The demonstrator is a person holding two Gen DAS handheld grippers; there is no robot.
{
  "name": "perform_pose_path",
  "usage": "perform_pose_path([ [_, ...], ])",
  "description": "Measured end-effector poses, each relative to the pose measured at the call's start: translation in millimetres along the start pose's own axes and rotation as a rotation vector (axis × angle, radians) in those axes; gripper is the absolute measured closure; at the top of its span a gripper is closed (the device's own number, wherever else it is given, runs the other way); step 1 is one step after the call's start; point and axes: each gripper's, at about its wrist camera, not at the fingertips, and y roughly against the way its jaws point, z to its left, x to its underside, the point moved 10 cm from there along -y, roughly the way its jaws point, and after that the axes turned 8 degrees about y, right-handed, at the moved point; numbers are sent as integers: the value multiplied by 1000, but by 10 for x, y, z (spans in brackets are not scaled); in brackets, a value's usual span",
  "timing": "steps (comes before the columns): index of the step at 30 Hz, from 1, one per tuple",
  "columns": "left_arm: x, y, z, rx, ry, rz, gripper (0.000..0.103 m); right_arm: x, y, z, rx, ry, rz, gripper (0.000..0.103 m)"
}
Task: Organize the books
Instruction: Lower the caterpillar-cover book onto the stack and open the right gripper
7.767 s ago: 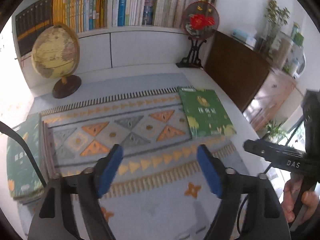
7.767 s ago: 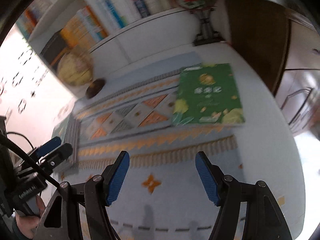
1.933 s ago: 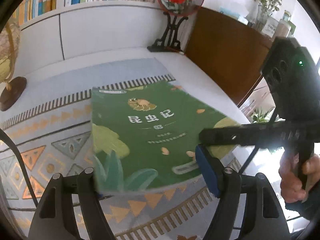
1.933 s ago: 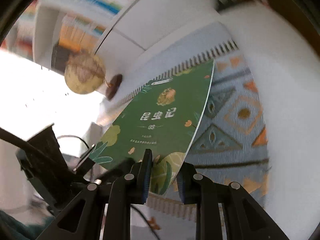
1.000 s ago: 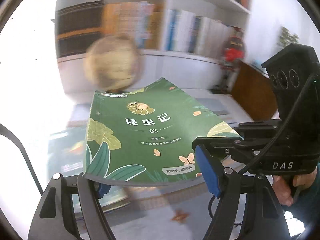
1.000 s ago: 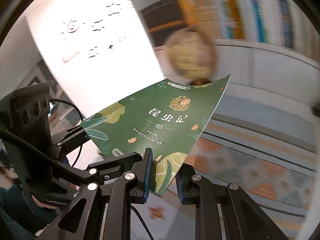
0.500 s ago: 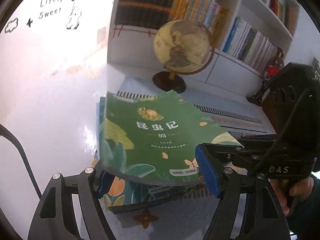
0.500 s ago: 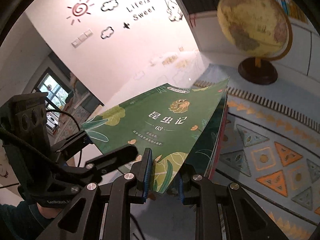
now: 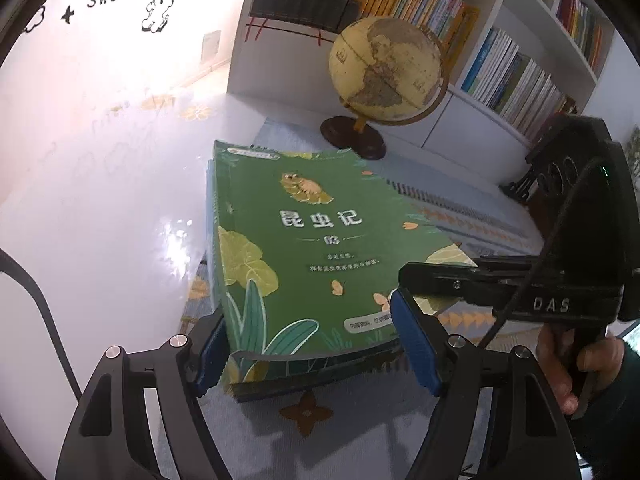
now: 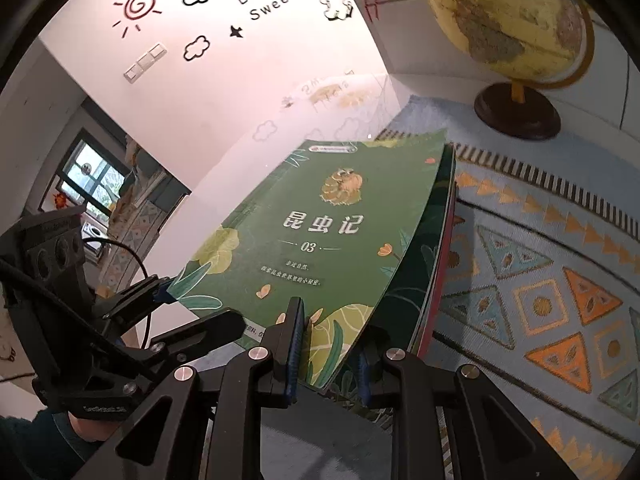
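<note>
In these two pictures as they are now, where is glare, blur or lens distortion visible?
Left wrist view: window glare whitens the glossy floor left of the green book; the bookshelf bows with fisheye curvature. Right wrist view: the wall is washed pink-white and mirrored in the floor; the globe is slightly soft; the book's title stays sharp.

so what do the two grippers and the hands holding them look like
Both are black handheld tools with silver screws and blue ribbed pads on their two fingers. The right gripper carries white "DAS" lettering, a boxy black block with round lenses, a small green light and a black cable. The left gripper also trails a black cable. Each hand emerges from a dark teal sleeve.
</note>
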Motion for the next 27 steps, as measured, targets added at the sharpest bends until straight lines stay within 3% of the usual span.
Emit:
perform_pose_path([
  [6, 144, -60, 90, -45, 3, 40, 31, 101, -130, -114, 12, -52, 45, 79],
  [15, 170, 55, 238, -85, 41, 9, 29, 139, -156, -93, 17, -83, 65, 76],
  [18, 212, 155, 307, -114, 48, 1, 28, 177, -116, -96, 63, -60, 96, 70],
  [22, 242, 315, 337, -128, 65, -14, 24, 351, 132, -245, 144, -125, 93, 50],
  [27, 148, 472, 153, -86, 92, -46, 22, 498, 566, -310, 205, -227, 32, 49],
])
